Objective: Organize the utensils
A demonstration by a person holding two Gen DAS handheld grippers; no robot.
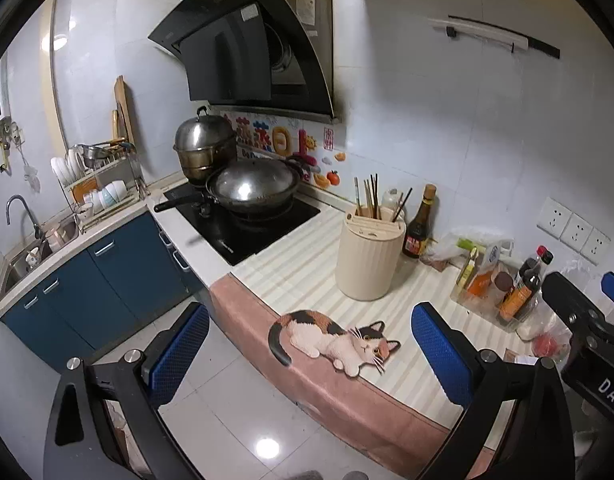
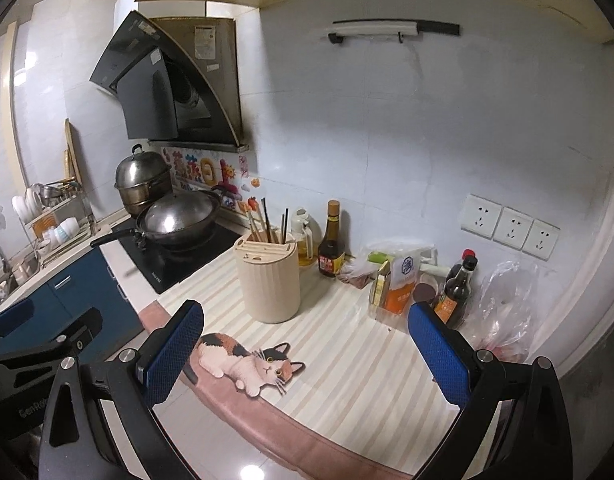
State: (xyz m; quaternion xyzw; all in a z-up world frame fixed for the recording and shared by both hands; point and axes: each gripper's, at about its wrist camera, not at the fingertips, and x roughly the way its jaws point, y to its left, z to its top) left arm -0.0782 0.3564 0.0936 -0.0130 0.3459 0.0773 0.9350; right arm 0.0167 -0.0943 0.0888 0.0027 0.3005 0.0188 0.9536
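Note:
A cream ribbed utensil holder (image 1: 368, 256) (image 2: 269, 278) stands on the striped counter mat, with several chopsticks (image 1: 369, 196) (image 2: 267, 222) upright in its slots. My left gripper (image 1: 307, 348) hovers open over the counter's front edge, nothing between its blue pads. My right gripper (image 2: 307, 348) is open too and empty, held in front of the holder and above the cat picture (image 2: 247, 362). The right gripper's black body (image 1: 587, 320) shows at the right edge of the left wrist view. The left gripper's body (image 2: 39, 344) shows at the lower left of the right wrist view.
A wok (image 1: 253, 188) and a lidded steamer pot (image 1: 205, 146) sit on the black hob. Sauce bottles (image 1: 419, 228) (image 2: 457, 292), a clear tray of condiments (image 2: 399, 292) and plastic bags (image 2: 503, 304) crowd the counter's right side. A dish rack (image 1: 95, 180) and sink (image 1: 27, 256) lie far left.

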